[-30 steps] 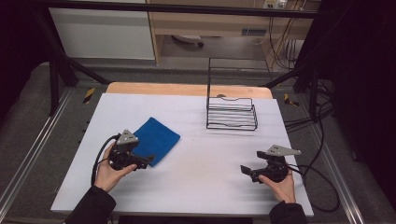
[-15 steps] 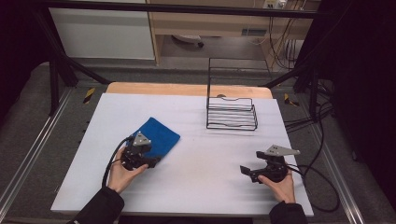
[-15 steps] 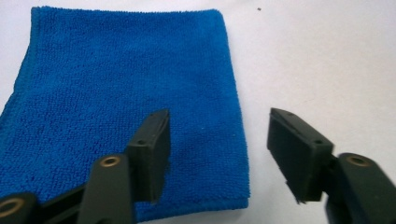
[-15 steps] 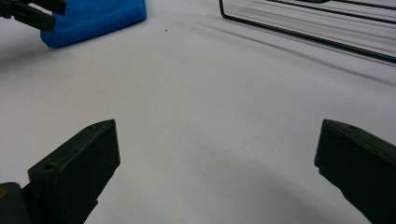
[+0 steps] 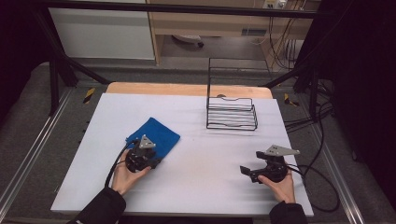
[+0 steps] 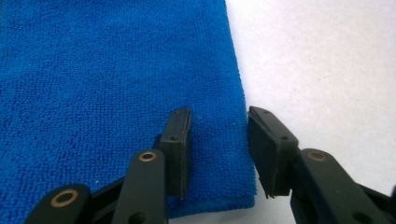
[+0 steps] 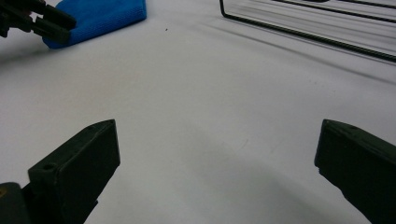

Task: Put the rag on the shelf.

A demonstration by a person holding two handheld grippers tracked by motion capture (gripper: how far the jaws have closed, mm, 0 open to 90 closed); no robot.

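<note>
Blue cloth (image 5: 156,135) lies flat, folded, on the white table (image 5: 196,186), left of centre, well apart from the wire rack (image 5: 232,112) at the far right-centre. Left gripper (image 6: 218,135) sits at the cloth's near corner: jaws partly apart, one jaw over the terry surface, the other just off the cloth's edge above bare table, so a strip of the cloth edge lies between them. Can't tell whether the jaw tips touch the fabric. From the high view the left hand (image 5: 125,173) holds that gripper (image 5: 156,163) over the cloth's near edge, cable looping back toward the sleeve.

Right gripper (image 7: 217,149) is wide open, nothing between the jaws, above bare table near the right front. High view shows it (image 5: 246,172) in the right hand (image 5: 279,184), pointing left toward table centre. In the right gripper view the cloth (image 7: 100,16) and the left gripper's jaws (image 7: 44,21) show far off at top left, the rack's base wires (image 7: 308,32) at top right.
</note>
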